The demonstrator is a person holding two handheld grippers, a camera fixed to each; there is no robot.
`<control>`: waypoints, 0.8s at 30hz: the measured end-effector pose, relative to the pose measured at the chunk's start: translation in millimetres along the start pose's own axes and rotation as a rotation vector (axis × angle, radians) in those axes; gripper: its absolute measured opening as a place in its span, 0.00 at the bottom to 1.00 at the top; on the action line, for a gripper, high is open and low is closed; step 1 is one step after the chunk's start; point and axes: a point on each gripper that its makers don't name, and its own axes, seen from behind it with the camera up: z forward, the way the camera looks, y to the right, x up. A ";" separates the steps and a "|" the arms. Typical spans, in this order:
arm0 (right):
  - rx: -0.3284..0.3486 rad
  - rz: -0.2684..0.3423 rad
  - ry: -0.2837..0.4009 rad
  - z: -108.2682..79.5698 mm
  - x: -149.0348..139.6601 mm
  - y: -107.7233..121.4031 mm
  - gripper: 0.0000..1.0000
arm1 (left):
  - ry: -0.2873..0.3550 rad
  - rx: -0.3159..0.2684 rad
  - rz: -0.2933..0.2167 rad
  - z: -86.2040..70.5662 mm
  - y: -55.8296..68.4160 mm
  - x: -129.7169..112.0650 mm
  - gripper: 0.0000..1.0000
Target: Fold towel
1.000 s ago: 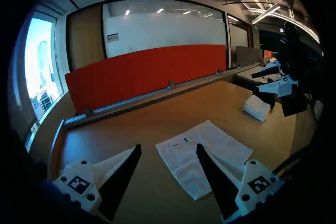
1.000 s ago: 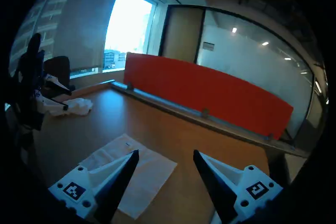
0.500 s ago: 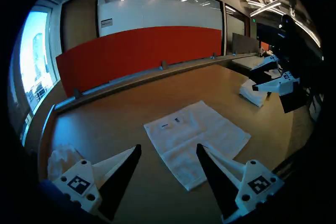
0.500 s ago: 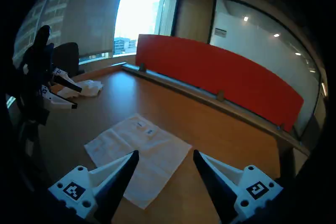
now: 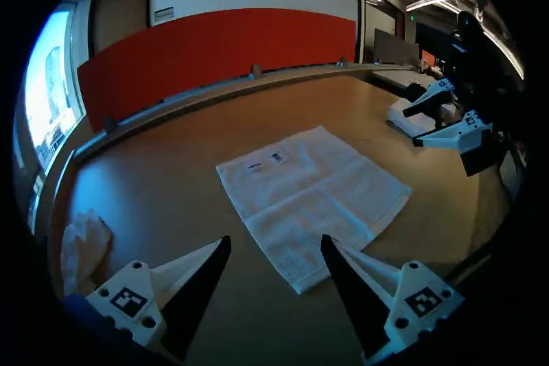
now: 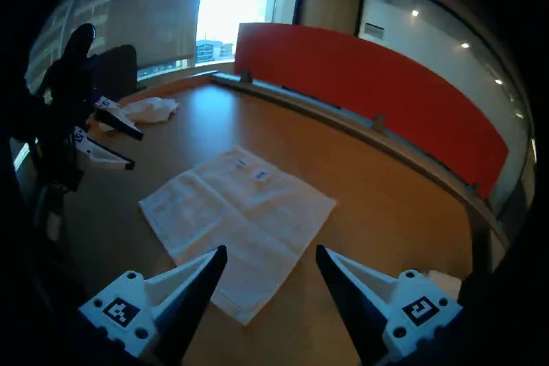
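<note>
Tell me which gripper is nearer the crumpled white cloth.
Left. The left gripper is close beside the crumpled cloth; the right gripper is across the flat towel from it.

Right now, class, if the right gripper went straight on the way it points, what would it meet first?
The right gripper would most likely meet the white towel, near its closest edge on the table; depth is unclear.

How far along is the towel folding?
Barely begun. The white towel lies spread flat on the wooden table, with no fold made yet. Nothing is in hand: the left claw and the right claw both hover open by its edges. Gripping an edge and folding it over remain.
</note>
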 end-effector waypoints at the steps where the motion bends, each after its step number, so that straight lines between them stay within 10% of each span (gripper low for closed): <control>1: 0.000 0.000 -0.007 1.8 -3.8 -0.4 1.00 | -0.006 -0.001 0.004 2.9 0.7 -3.6 0.97; 24: 0.067 0.014 -0.164 21.9 -91.3 -28.8 1.00 | -0.185 -0.073 0.017 40.0 26.3 -80.4 0.97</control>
